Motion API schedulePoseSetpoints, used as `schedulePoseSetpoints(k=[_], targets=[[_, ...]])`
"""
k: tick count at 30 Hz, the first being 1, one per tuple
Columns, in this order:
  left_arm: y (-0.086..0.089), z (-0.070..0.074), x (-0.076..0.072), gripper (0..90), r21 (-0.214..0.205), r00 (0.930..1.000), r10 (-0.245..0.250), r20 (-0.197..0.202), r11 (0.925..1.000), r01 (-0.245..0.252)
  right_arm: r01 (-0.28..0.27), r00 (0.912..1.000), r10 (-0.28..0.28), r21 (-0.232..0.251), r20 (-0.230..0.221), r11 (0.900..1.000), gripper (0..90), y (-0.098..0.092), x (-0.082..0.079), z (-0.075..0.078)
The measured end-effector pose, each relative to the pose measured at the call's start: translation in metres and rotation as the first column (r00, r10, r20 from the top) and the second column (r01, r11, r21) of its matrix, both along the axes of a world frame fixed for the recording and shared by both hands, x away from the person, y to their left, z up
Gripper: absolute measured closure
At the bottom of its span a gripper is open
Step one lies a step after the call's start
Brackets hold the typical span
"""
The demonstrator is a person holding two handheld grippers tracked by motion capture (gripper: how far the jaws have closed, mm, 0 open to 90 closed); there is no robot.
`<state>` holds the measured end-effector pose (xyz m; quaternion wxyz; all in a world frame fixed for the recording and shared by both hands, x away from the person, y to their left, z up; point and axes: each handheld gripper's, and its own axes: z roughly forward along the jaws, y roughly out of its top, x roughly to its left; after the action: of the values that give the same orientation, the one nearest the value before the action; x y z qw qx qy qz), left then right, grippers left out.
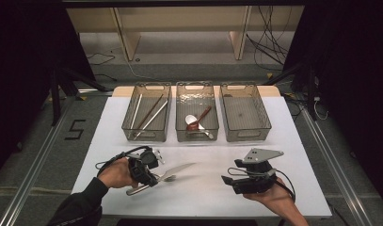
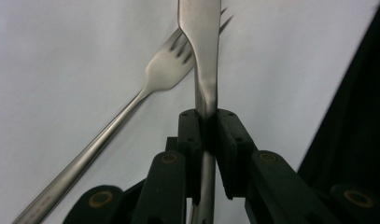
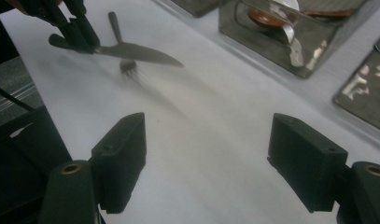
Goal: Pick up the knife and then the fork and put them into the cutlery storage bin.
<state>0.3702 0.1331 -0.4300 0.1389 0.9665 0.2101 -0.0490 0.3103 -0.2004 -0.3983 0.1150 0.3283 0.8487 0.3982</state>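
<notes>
Chopsticks [image 1: 149, 114] in left bin [image 1: 129, 123], spoons [image 1: 197, 123] in middle bin [image 1: 180, 131]

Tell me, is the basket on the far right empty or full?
Empty: the right basket shows only its bare mesh floor, unlike the middle basket holding spoons.

A lab: black curtains [image 1: 19, 70], loose cables [image 1: 269, 44], taped floor marker [image 1: 75, 129].

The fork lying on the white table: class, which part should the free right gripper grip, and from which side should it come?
Grip the fork by its long straight handle, coming from above with the jaws across it. It lies flat, so only its narrow sides offer purchase. The tines sit under the knife held by the left gripper, so stay toward the handle's free end. The right gripper is open.
</notes>
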Motion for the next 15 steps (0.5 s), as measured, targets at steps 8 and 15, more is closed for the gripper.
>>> schedulePoseSetpoints(k=[8, 15], targets=[[-0.026, 0.010, -0.006, 80.1, -0.013, 0.9975, -0.061, -0.036, 0.9980, 0.061, -0.102, 0.9937, 0.102, 0.000, 0.046, 0.9948, 28.6, 0.028, -0.010, 0.003], [-0.044, 0.017, -0.007, 80.1, -0.028, 0.9925, -0.112, -0.050, 0.9935, 0.110, -0.187, 0.9796, 0.190, -0.042, 0.067, 0.9814, 28.6, 0.051, -0.015, 0.000]])
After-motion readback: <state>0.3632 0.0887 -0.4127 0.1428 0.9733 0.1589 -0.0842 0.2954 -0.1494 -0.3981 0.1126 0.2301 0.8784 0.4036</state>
